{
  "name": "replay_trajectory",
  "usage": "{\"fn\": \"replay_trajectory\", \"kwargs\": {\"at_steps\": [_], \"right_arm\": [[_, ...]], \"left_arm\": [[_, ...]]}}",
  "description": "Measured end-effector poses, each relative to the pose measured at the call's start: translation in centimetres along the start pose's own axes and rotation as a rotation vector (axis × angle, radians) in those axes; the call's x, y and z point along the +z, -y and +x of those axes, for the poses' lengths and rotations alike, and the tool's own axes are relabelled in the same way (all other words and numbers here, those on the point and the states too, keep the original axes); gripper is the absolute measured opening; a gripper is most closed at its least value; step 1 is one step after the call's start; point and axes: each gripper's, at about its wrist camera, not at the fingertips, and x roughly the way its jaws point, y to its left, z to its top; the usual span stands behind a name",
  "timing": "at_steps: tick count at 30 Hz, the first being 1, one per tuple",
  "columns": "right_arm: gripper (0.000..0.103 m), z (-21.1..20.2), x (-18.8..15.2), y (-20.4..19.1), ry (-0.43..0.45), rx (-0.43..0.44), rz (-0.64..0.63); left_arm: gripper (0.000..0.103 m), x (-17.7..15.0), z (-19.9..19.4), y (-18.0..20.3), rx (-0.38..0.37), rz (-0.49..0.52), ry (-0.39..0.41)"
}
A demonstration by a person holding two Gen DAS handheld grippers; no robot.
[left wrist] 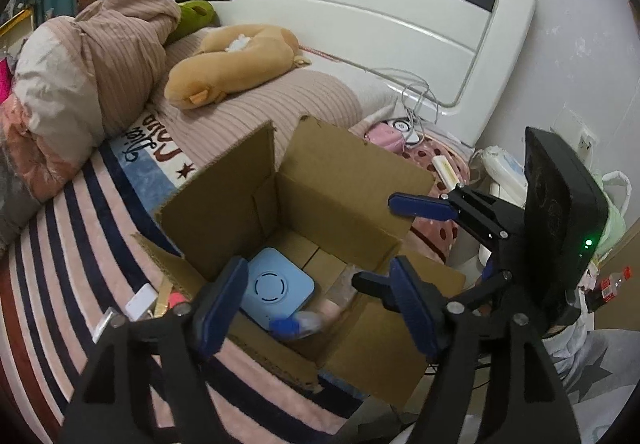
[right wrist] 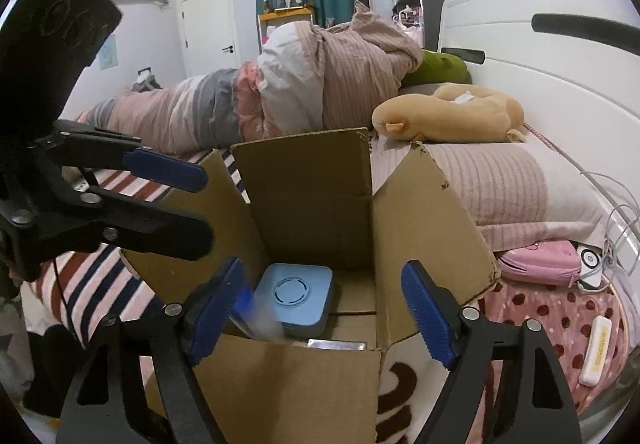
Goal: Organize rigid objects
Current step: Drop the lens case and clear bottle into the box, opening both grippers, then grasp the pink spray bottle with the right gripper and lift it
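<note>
An open cardboard box stands on the bed, also in the right wrist view. Inside lie a light blue square device and a clear plastic bottle with a blue cap, blurred in the right wrist view. My left gripper is open and empty above the box's near edge; it also shows in the right wrist view. My right gripper is open and empty over the box; it also shows in the left wrist view.
A white bar-shaped item lies on the dotted pink blanket. A pink case and white cables lie by the headboard. A tan plush toy and a bundled duvet lie behind the box. Small items lie left of the box.
</note>
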Motion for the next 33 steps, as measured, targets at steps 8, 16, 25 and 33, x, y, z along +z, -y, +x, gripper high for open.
{"fn": "replay_trajectory", "kwargs": {"at_steps": [8,16,25,33], "right_arm": [[0.079,-0.6,1.2,-3.0,0.027,-0.010,-0.046],[0.079,-0.8,4.1,-11.5,0.091,0.126,-0.147],[0.064,6.5,2.3,-20.4,-0.084,0.261,-0.115],[0.060,17.6,-3.5,-15.7,-0.289,-0.021,0.183]], "left_arm": [[0.074,-2.3,-5.3,-3.9,0.067,-0.077,0.119],[0.075,-8.0,-10.9,-9.8,0.270,-0.170,0.187],[0.075,-15.8,-12.5,-16.3,0.360,-0.312,0.189],[0.075,-19.7,-11.7,-18.2,0.357,-0.382,0.179]]}}
